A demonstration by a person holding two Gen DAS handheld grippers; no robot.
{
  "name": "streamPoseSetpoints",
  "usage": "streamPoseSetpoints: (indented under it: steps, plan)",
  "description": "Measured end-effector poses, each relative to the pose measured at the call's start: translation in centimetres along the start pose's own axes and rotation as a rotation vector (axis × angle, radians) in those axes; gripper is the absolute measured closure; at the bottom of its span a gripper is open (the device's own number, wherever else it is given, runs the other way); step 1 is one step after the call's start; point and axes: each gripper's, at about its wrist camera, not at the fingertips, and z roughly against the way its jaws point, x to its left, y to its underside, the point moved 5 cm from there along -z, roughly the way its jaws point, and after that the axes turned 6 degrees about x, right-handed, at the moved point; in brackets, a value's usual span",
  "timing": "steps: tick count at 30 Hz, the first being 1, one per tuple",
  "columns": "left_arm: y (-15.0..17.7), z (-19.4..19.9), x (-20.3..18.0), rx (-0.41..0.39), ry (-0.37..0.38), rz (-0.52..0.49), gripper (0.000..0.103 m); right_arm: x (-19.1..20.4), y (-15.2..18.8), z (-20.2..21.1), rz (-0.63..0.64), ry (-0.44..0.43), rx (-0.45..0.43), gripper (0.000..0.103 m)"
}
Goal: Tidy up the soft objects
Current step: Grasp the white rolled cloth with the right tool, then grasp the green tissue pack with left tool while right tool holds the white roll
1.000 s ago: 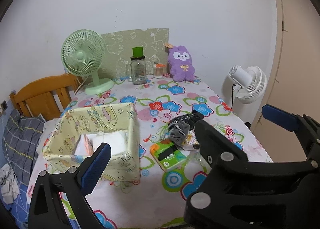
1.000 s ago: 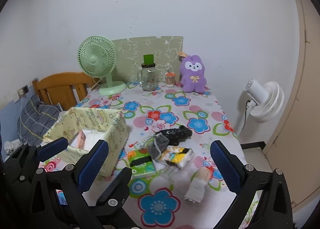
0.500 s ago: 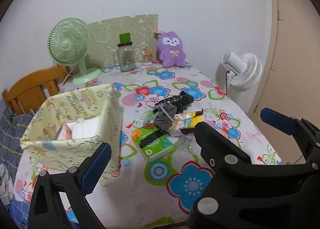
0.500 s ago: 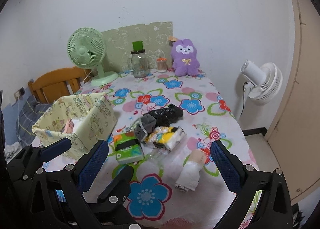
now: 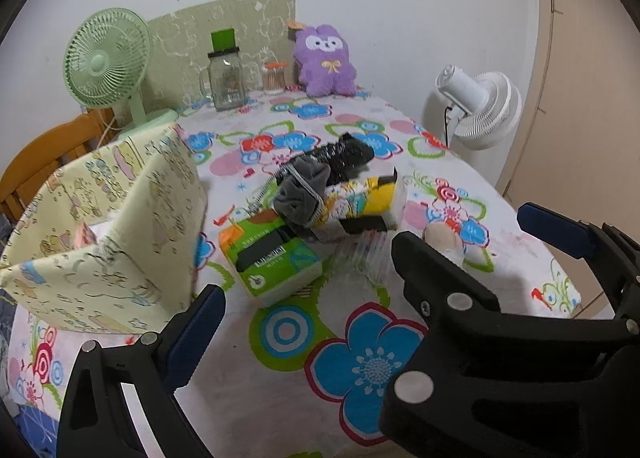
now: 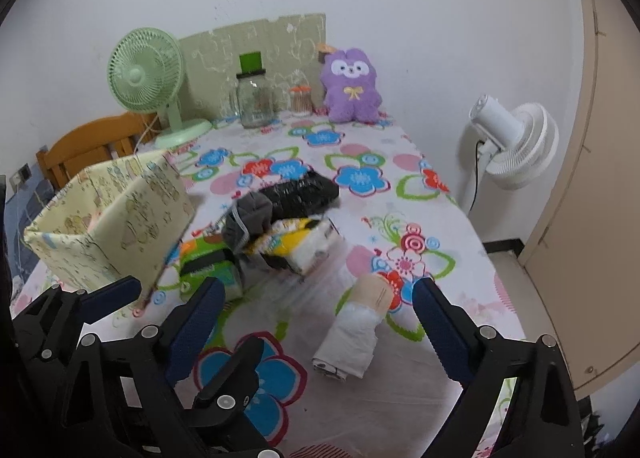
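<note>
Fabric box (image 6: 120, 225), pale yellow with cartoon print, stands open-topped at the table's left side; pink and white items show inside in the left wrist view, too hidden to name.

Just right of it, a loose pile. Green tissue pack (image 5: 276, 258) lies flat at the pile's near-left. Grey cloth bundle (image 6: 248, 217), bunched, sits on top, overlapping the green pack. Black crinkled bag (image 6: 304, 193) lies behind the grey bundle, touching it. Yellow-and-white tissue pack (image 6: 304, 242), tilted, lies right of the grey bundle.

White roll (image 6: 356, 334) with a beige end lies on its side, apart from the pile, nearer the table's front edge.
</note>
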Motion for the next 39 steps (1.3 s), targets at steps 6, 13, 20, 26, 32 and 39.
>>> streamPoseSetpoints:
  steps: [6,13,20,26,32,39]
  plan:
    - [0.6,-1.8,-0.4,0.04,-0.001,0.0,0.006,-1.0,0.8,-2.1,-0.025,0.007,0.049,0.016]
    - [1.3,-3.9,-0.6,0.09,-0.006,-0.002,0.008,-1.9,2.1,-4.9,-0.059,0.003,0.132,0.027]
    - [1.5,-4.4,-0.8,0.082,-0.01,-0.001,0.006,-2.4,2.7,-6.0,-0.071,0.014,0.159,0.045]
    - [1.3,-4.4,-1.1,0.077,-0.023,-0.017,0.007,-2.4,2.5,-6.2,-0.04,0.021,0.165,0.07]
    - [1.1,-3.4,-1.0,0.055,-0.04,-0.008,0.008,-2.3,2.2,-5.6,-0.034,0.008,0.152,0.075]
    - [0.2,-1.7,-0.1,-0.004,-0.077,0.021,0.008,-1.7,1.0,-3.6,-0.033,-0.003,0.095,0.075]
